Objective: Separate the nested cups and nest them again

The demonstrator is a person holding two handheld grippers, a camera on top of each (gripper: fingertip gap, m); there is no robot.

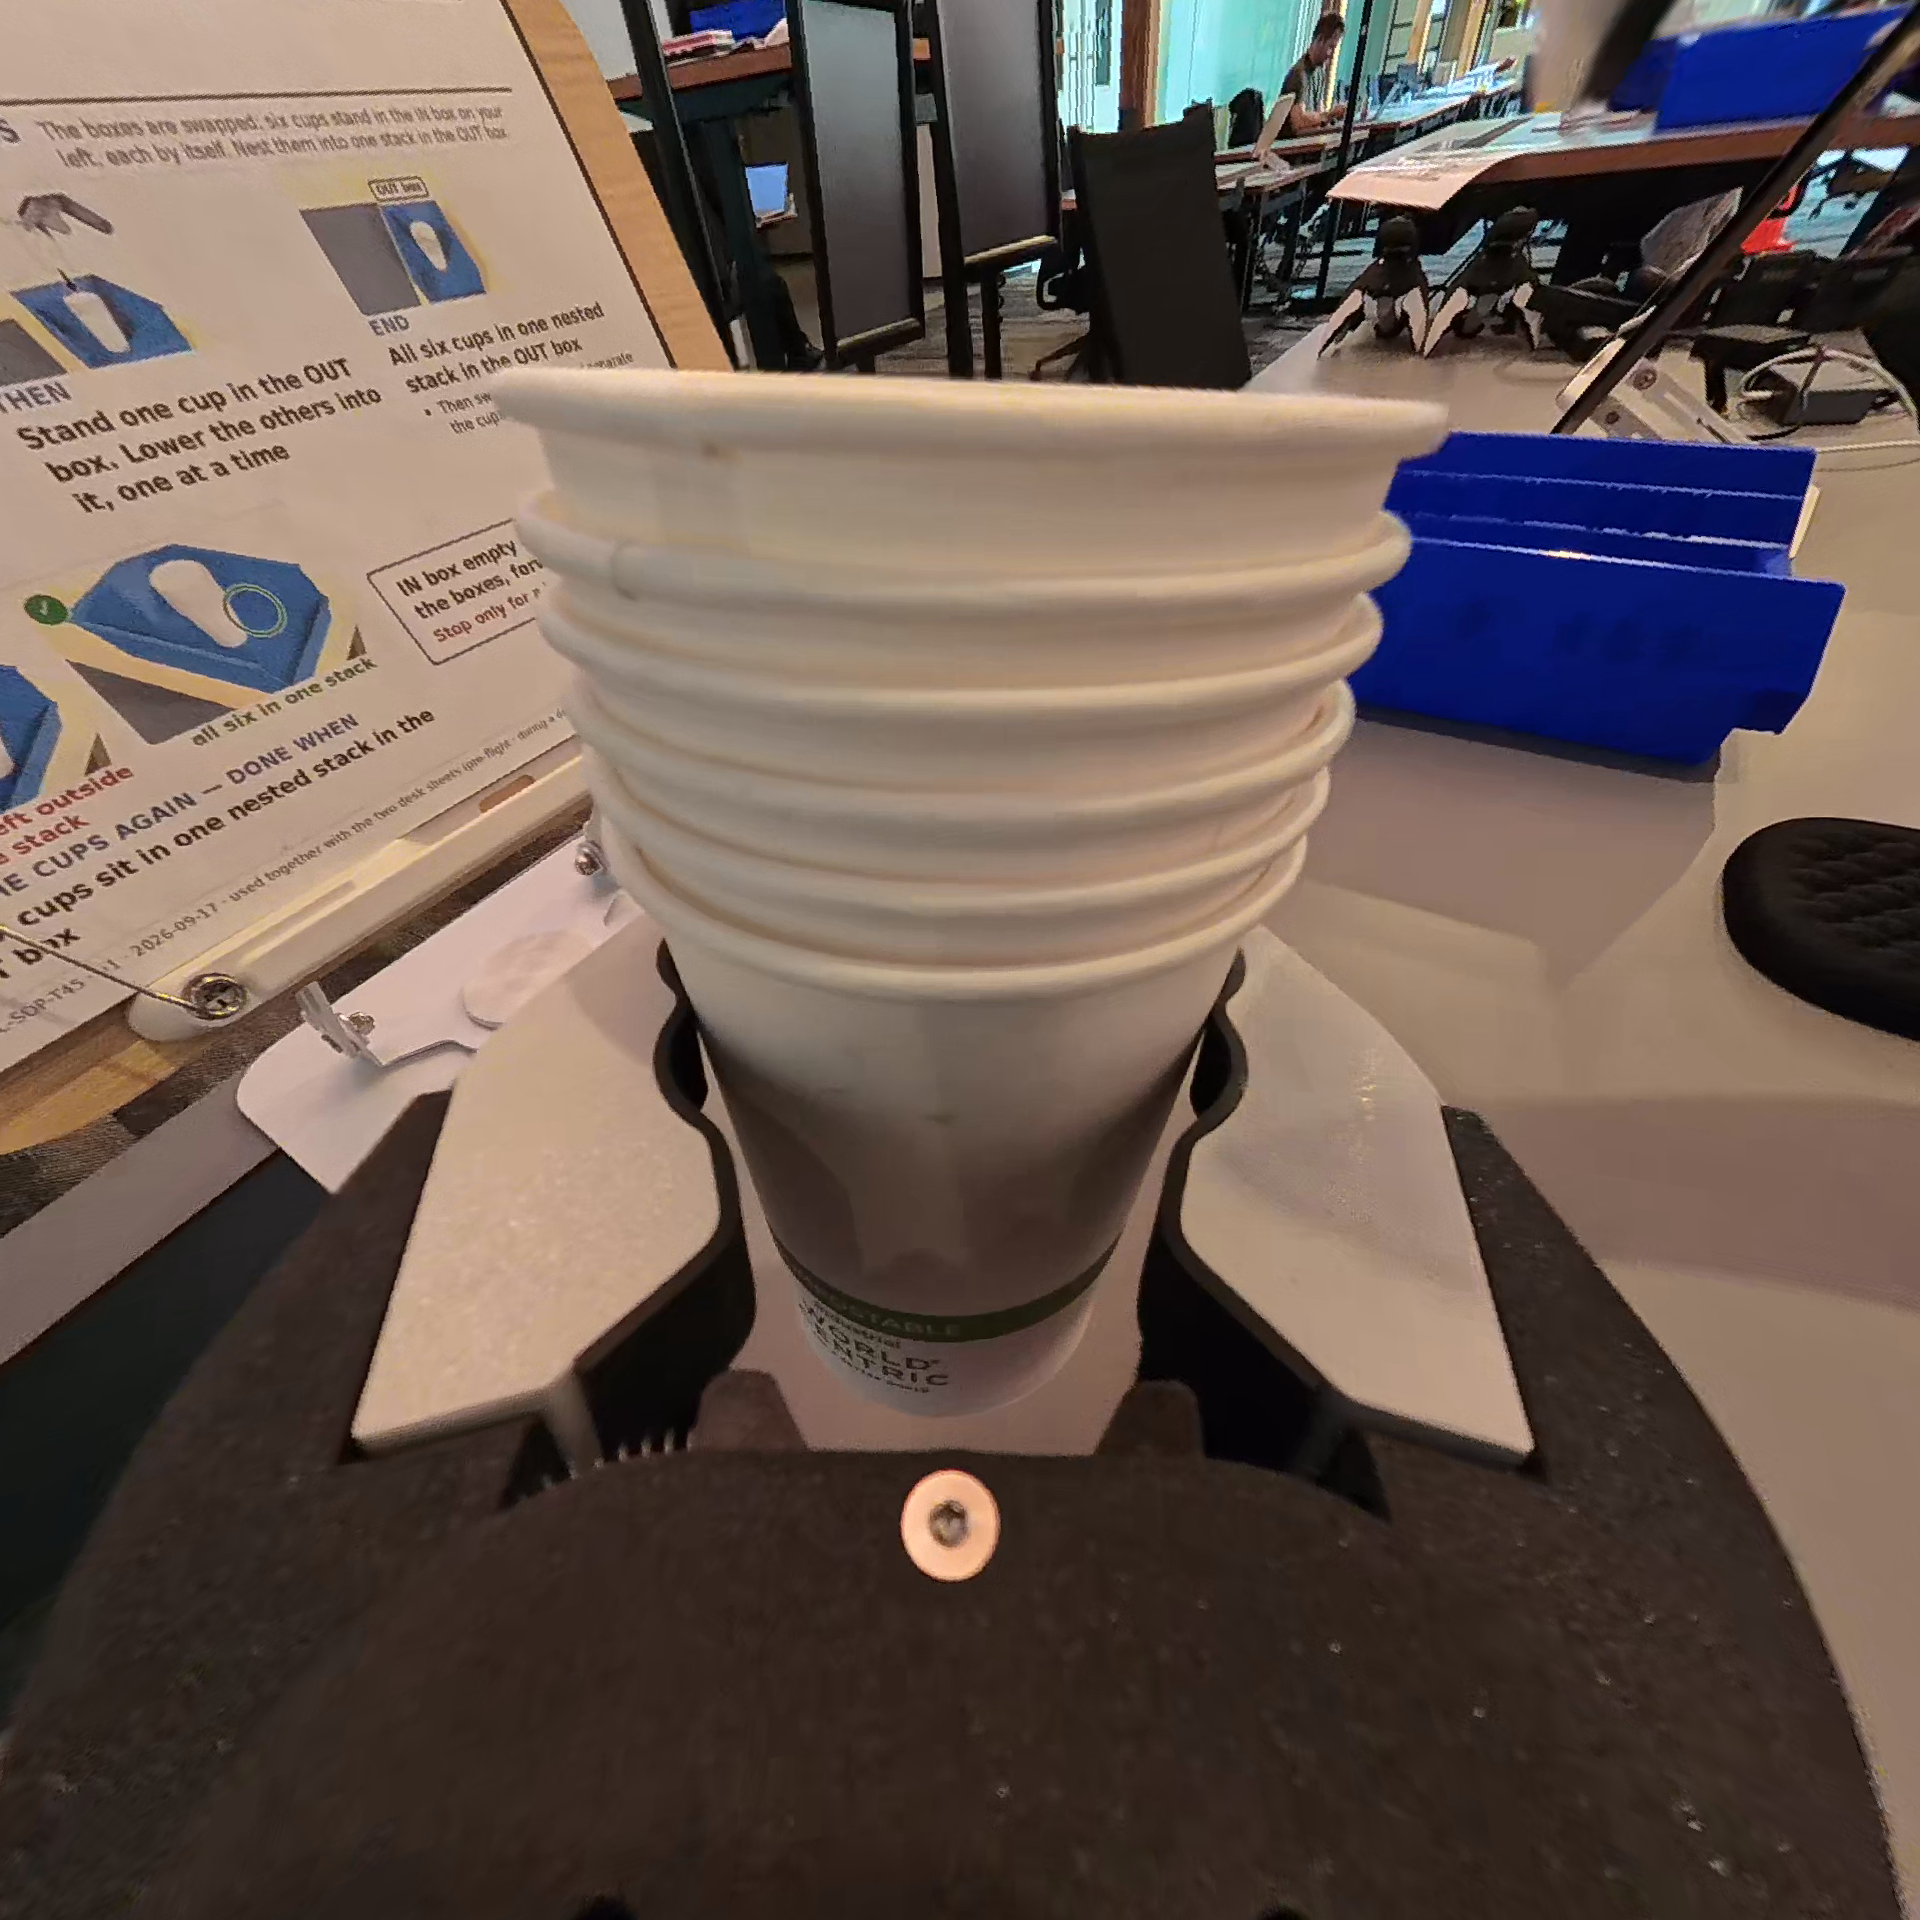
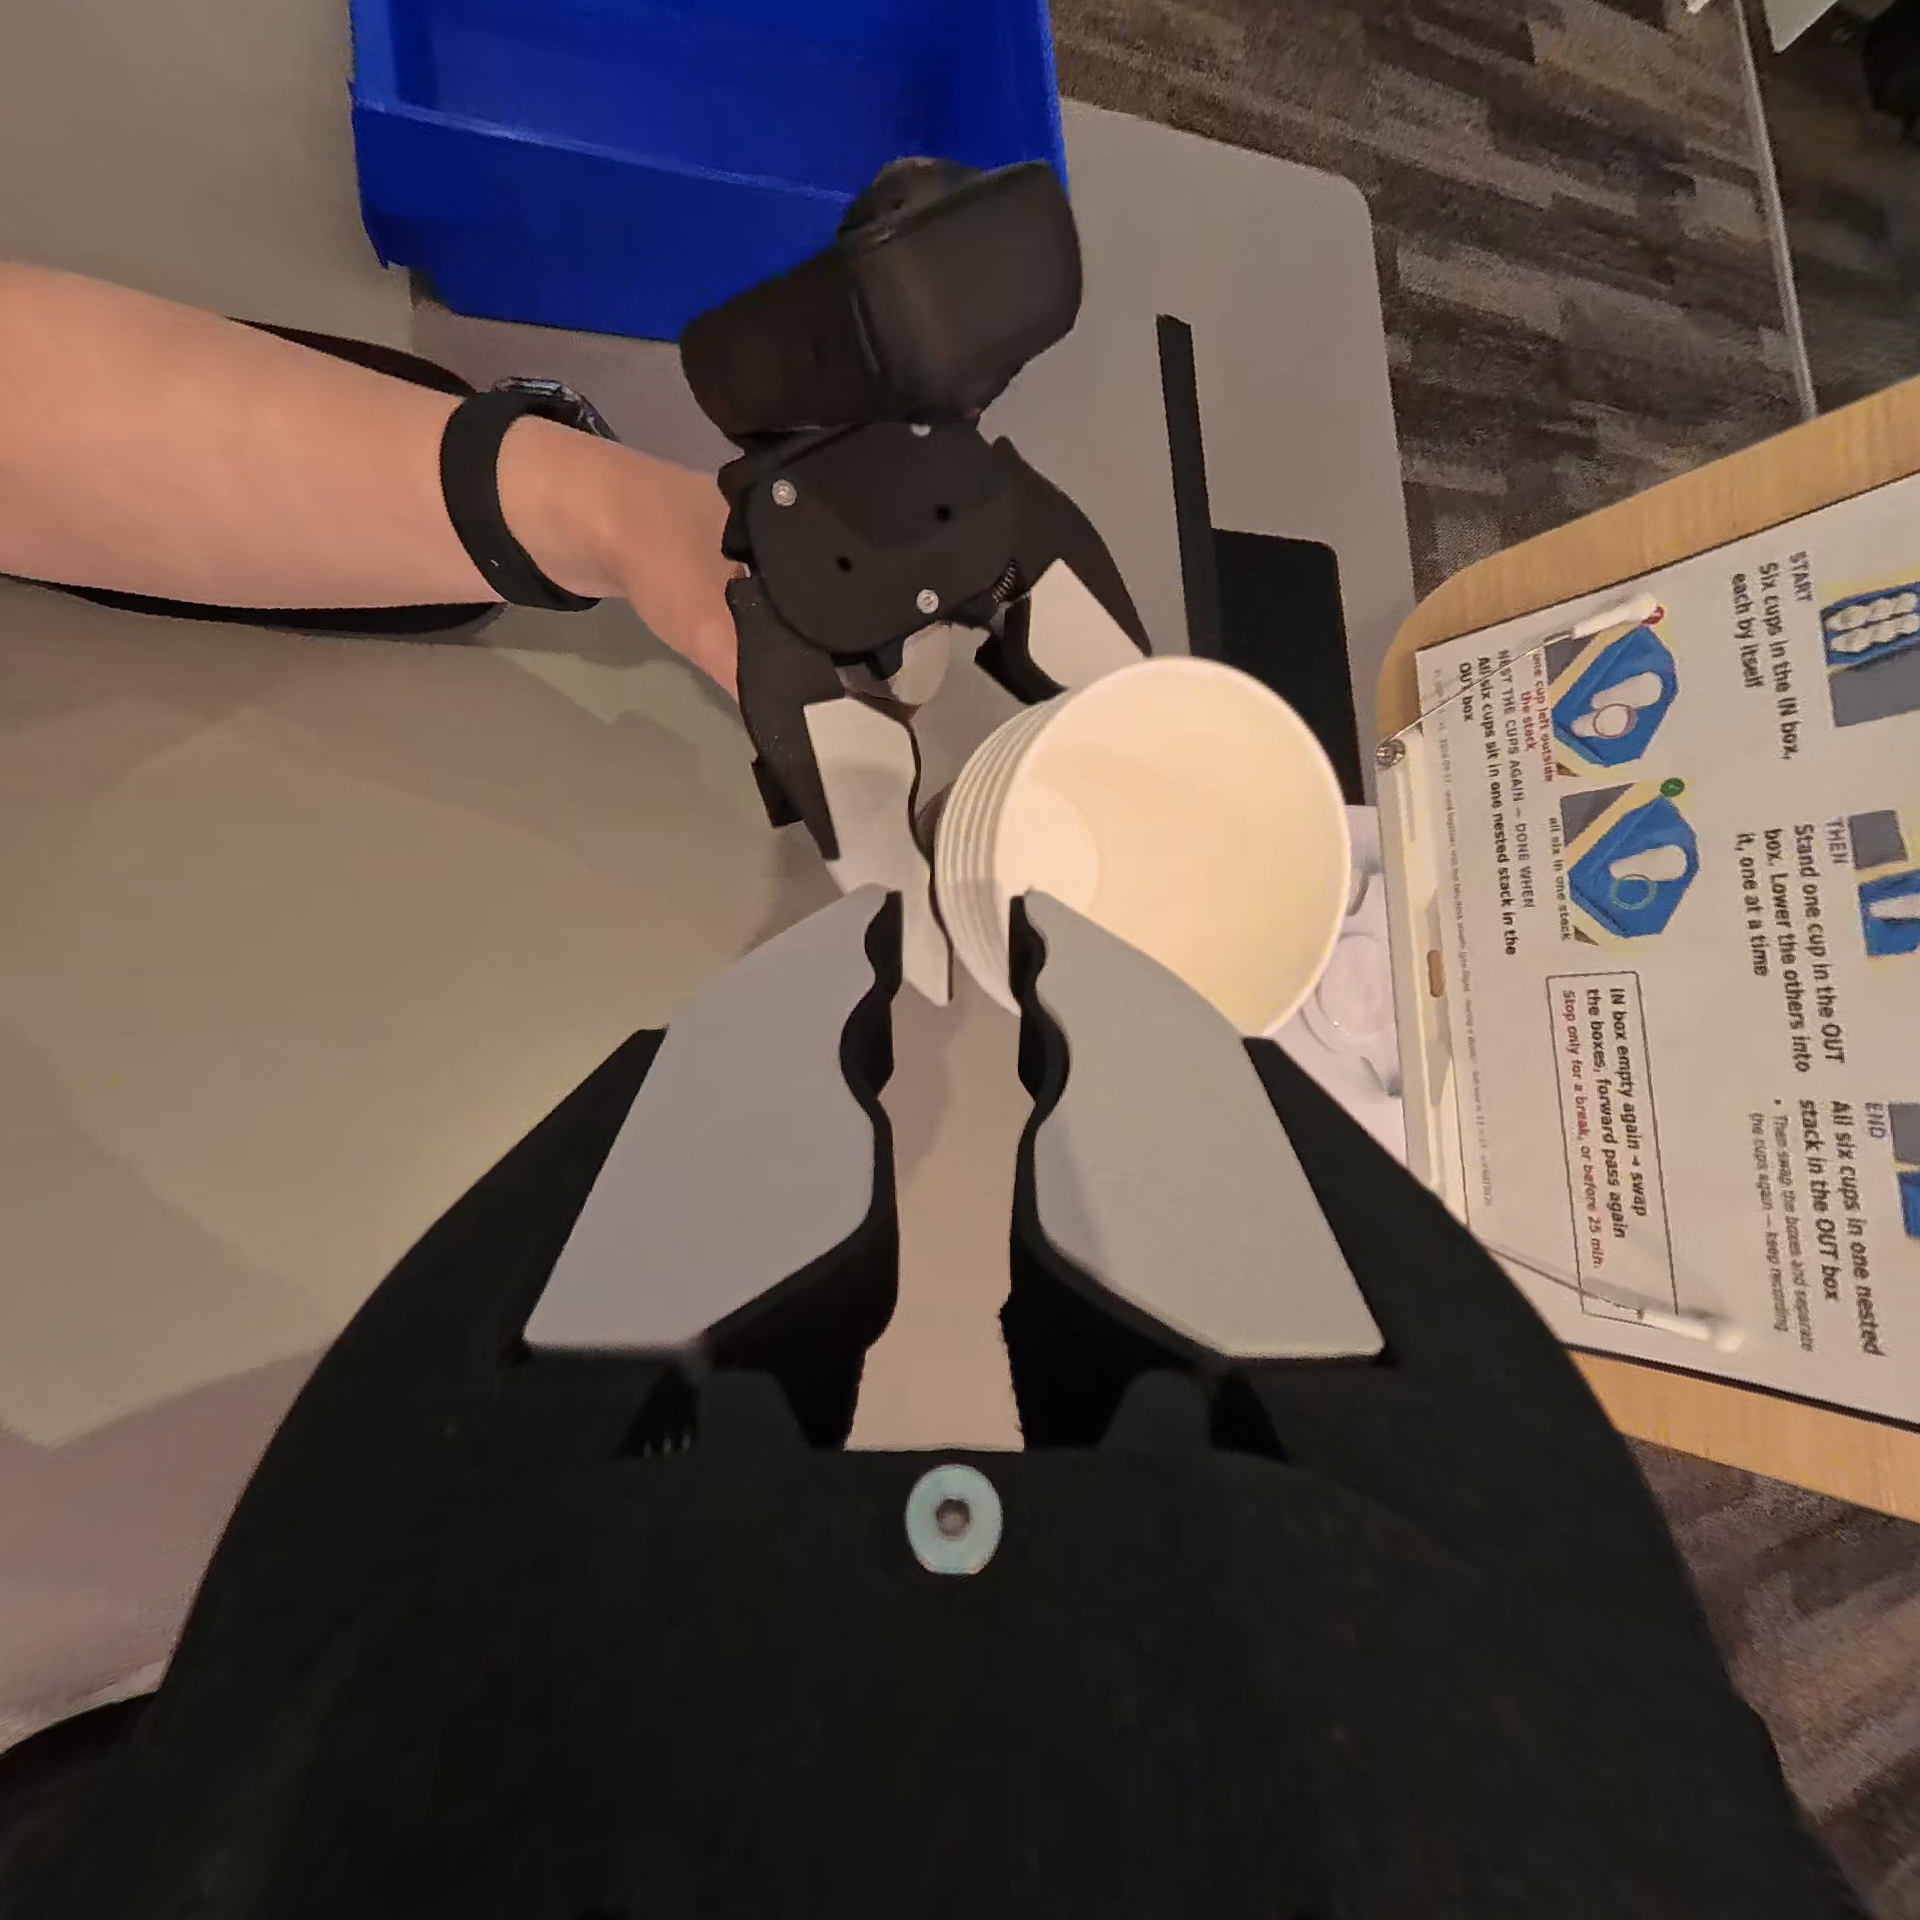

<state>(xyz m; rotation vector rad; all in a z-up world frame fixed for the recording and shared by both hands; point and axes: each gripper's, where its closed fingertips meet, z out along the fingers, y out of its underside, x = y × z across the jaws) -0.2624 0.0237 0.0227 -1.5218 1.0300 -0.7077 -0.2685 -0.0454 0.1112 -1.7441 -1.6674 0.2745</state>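
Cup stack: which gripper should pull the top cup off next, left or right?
Right, probably. The left gripper is already clamped on the cup stack at the bottom cup, so it is busy. The right gripper is empty, jaws parted, with its tips right beside the rims near the open mouth.

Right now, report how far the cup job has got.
Done: nothing visibly; the cups are all one nested stack. In hand: left gripper clamps the stack's lowest cup; right gripper, open, is at the rims. Left: separating every cup, then re-nesting.

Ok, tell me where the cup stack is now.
The cup stack is clamped in the left gripper, held above the grey table; the right gripper waits open beside its rims.
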